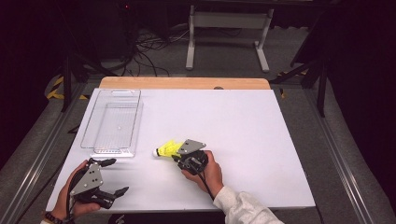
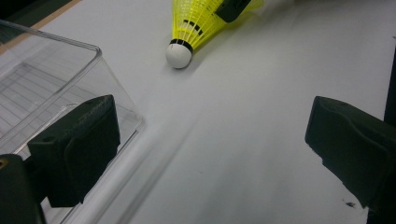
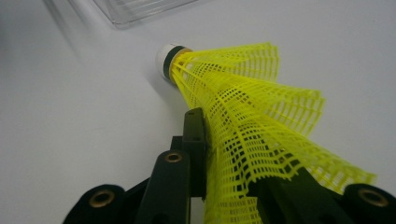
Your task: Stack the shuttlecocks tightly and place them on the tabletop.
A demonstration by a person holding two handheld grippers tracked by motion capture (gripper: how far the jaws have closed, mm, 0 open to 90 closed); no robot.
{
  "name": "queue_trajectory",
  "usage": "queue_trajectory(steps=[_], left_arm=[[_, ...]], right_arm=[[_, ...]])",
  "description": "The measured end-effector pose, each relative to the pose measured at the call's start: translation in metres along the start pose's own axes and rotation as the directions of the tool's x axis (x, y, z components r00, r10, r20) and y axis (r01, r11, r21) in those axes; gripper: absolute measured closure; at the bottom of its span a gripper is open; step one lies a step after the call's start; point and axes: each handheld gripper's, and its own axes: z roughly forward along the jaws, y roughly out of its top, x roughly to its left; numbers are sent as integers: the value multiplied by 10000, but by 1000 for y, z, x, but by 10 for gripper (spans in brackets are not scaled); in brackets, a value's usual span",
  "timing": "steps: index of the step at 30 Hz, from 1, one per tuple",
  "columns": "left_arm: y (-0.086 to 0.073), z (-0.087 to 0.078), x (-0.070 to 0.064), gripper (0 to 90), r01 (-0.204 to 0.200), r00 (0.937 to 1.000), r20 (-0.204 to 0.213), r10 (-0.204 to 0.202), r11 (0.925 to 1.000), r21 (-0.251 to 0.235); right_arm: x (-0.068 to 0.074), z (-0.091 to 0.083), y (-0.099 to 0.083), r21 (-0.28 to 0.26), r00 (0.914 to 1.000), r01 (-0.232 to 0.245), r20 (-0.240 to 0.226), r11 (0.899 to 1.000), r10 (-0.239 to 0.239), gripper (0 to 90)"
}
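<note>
A yellow shuttlecock (image 1: 167, 149) with a white cork tip lies on the white table (image 1: 243, 130), cork pointing left. My right gripper (image 1: 178, 154) is shut on its mesh skirt (image 3: 252, 140), squashing the skirt flat between the jaws. The cork (image 3: 164, 59) rests on or just above the table. My left gripper (image 1: 114, 176) is open near the front left edge, nothing between its jaws; its view looks toward the shuttlecock (image 2: 194, 28) farther off. A clear plastic tray (image 1: 112, 122) lies empty at the left.
The tray's near corner (image 2: 95, 51) sits close beside my left gripper's left jaw. A wooden strip (image 1: 184, 83) runs along the table's far edge. Beyond it are a metal stand and cables on the floor.
</note>
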Motion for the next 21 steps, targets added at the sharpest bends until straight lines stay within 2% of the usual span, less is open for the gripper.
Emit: queue_trajectory(steps=[21], left_arm=[[0, 0, 0, 40, 15, 10000, -12, -15, 10000, -12]], right_arm=[[1, -4, 0, -143, 9998, 175, -56, 9997, -176, 840]])
